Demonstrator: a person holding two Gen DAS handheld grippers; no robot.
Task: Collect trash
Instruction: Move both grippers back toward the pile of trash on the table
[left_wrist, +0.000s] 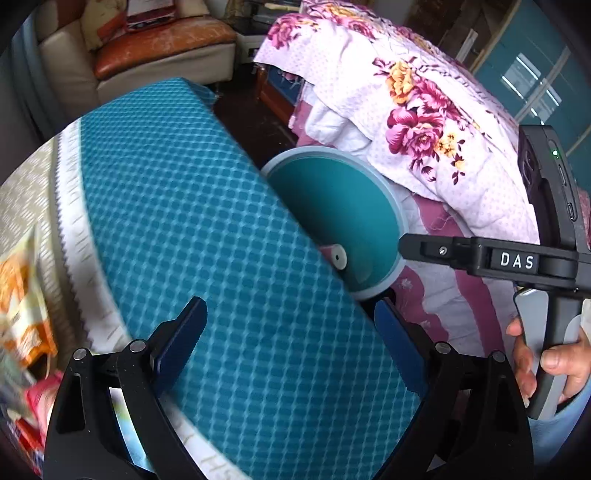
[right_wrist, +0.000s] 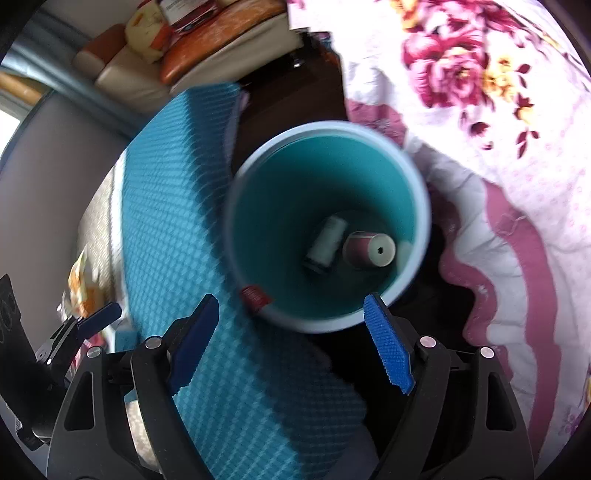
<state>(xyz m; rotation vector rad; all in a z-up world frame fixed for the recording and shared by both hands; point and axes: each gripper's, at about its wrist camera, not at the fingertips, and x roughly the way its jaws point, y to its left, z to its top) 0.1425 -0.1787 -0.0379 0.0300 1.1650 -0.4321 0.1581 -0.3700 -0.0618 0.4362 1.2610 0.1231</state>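
A teal trash bin with a pale blue rim stands on the floor between a blue-covered table and a bed. Inside it lie a pale green thread spool and a maroon spool. A small red item sits at the bin's near rim. My right gripper is open and empty just above the bin's near edge. My left gripper is open and empty over the blue cloth. The bin and the maroon spool also show in the left wrist view, with the right gripper's finger at the bin's rim.
A floral quilt drapes the bed on the right. Blurred orange and red wrappers lie on the table at the left. A sofa stands at the back. Dark floor lies behind the bin.
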